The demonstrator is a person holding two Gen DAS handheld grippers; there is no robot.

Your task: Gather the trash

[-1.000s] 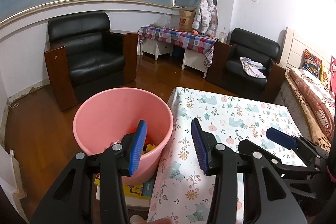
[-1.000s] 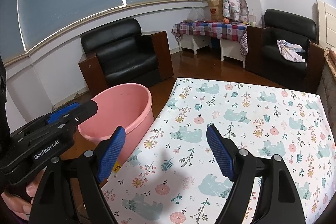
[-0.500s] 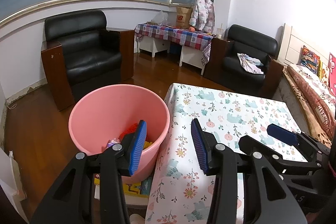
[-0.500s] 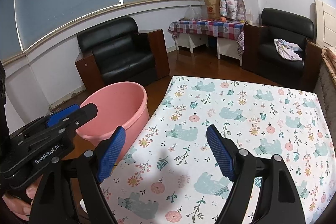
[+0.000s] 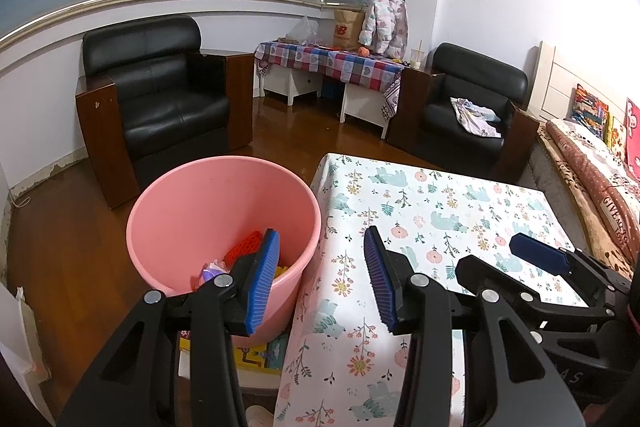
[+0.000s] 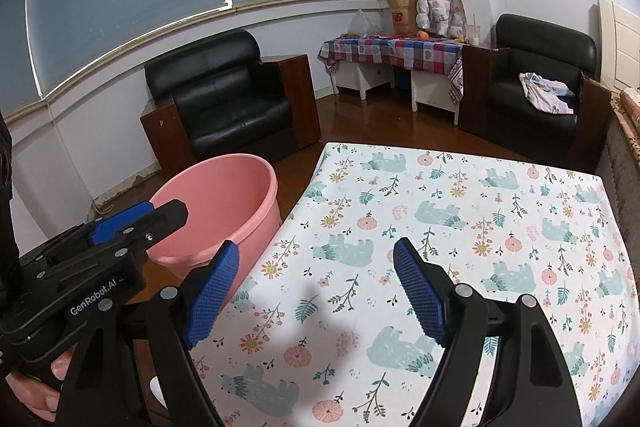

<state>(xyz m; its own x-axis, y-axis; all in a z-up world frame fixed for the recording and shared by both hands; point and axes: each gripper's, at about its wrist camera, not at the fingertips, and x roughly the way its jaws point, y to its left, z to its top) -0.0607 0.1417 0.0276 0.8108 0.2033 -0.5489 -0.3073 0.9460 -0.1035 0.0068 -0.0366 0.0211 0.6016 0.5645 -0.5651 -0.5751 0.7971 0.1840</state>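
Comparing with a second ago, nothing has shifted: left gripper and right gripper hang open and empty, trash lies in the pink bucket just ahead-left, tablecloth bare, so collecting looks finished.

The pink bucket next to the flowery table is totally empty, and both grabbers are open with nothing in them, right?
Not quite. The pink bucket is not empty: the left wrist view shows red, yellow and purple bits lying at its bottom. The rest holds: it stands beside the flowery table, and the left gripper and right gripper are both open, nothing between their fingers.
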